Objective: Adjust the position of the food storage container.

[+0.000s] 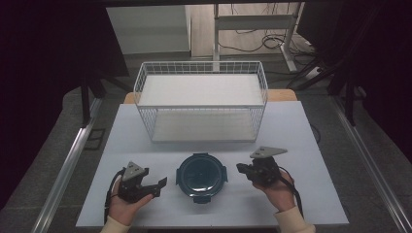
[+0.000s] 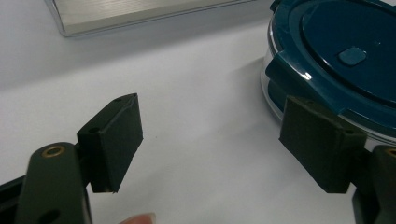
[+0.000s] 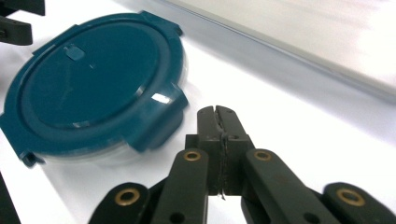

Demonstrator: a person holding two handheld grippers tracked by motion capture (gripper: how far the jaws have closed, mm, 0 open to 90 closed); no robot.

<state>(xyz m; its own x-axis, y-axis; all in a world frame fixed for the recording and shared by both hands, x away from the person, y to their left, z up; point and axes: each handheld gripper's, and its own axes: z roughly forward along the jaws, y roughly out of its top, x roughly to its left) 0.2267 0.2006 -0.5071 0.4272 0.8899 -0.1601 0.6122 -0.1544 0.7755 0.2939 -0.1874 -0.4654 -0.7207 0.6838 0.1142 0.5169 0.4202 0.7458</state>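
A round clear container with a dark teal clip-on lid (image 1: 201, 176) sits on the white table (image 1: 301, 141) near its front edge. The lid (image 2: 345, 56) is on, its side latches folded down. My left gripper (image 1: 159, 187) rests to the container's left, held in a hand, jaws open and empty; its right pad (image 2: 320, 144) is close in front of the container's rim. My right gripper (image 1: 240, 168) hovers just right of the container, jaws shut with nothing between them (image 3: 217, 122). The lid (image 3: 93, 88) lies to the left of those jaws.
A white wire basket (image 1: 201, 99) with a pale floor stands at the back of the table, beyond the container. The table edges run close to both hands at the front. Dark floor, cables and a desk frame lie behind.
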